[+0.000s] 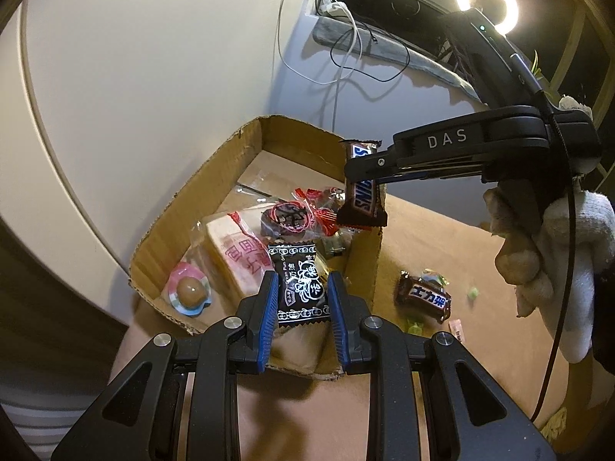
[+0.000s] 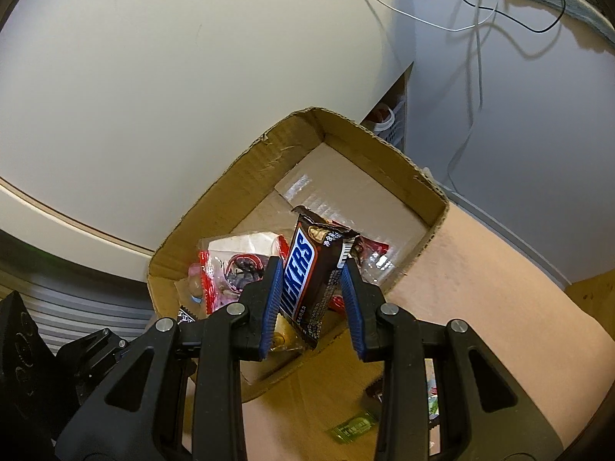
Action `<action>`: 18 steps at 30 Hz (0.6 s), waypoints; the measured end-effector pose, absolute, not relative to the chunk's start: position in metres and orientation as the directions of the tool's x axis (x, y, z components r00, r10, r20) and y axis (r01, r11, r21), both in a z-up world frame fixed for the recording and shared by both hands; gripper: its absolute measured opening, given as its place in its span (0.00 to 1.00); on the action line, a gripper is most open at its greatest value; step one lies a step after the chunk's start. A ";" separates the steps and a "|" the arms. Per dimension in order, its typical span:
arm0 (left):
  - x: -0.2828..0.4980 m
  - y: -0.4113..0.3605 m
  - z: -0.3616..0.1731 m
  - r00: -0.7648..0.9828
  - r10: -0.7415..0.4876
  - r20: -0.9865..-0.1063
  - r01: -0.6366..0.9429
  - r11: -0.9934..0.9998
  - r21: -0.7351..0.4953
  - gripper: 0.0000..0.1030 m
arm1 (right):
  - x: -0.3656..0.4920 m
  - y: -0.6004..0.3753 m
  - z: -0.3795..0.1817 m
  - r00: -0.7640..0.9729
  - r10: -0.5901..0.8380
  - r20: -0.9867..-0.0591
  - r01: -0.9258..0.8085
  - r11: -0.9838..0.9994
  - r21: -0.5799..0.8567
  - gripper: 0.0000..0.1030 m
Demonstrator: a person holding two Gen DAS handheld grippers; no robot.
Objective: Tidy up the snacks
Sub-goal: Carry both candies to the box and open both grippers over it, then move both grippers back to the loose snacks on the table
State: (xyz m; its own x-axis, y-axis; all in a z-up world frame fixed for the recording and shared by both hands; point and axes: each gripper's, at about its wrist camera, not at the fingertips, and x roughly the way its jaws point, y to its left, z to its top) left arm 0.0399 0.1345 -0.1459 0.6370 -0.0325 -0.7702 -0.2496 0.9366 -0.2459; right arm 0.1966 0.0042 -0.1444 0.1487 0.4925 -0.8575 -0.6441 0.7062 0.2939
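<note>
The tabletop point(image 1: 442, 230), covered in a pinkish cloth, was seen to carry a cut-down cardboard box point(image 1: 215, 176) set against the far wall, evidently as the collecting place for the snacks. Several packets, among them a wrapped cake slice point(image 1: 234, 257) and a pink jelly cup point(image 1: 188, 290), were already gathered in its near left part, while the far half of its floor was left bare. A Snickers bar point(image 2: 307, 280) was gripped upright in the right tongs point(image 2: 311, 292) and held above the box, probably for dropping in. A black plum candy point(image 1: 300, 288) was clamped in the left tongs point(image 1: 300, 299) over the near wall, seemingly for the same purpose. A small chocolate bar point(image 1: 426, 297) and a few sweets lay outside on the right, not yet sorted.
</note>
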 end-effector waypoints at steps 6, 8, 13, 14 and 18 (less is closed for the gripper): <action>0.041 0.135 -0.145 0.634 -0.021 -0.773 -0.258 0.937 -0.237 0.24 | 0.196 0.008 -0.142 0.155 0.493 -0.856 -0.658 0.698 0.284 0.32; 0.042 0.136 -0.145 0.631 -0.016 -0.775 -0.262 0.937 -0.233 0.28 | 0.195 0.009 -0.139 0.162 0.489 -0.857 -0.660 0.699 0.275 0.40; 0.040 0.135 -0.143 0.635 -0.015 -0.773 -0.262 0.937 -0.233 0.32 | 0.193 0.005 -0.131 0.195 0.485 -0.852 -0.660 0.708 0.252 0.59; 0.040 0.134 -0.143 0.635 -0.015 -0.773 -0.260 0.937 -0.232 0.32 | 0.193 0.004 -0.130 0.193 0.485 -0.853 -0.658 0.709 0.254 0.59; 0.040 0.130 -0.140 0.638 -0.019 -0.770 -0.253 0.939 -0.233 0.32 | 0.191 -0.004 -0.129 0.204 0.464 -0.862 -0.654 0.719 0.233 0.59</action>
State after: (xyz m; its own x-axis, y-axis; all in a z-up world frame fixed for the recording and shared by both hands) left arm 0.0395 0.1304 -0.1395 0.6383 -0.0194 -0.7696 -0.2529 0.9389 -0.2334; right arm 0.1914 -0.0039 -0.1285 0.2035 0.4639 -0.8622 -0.6545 0.7194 0.2326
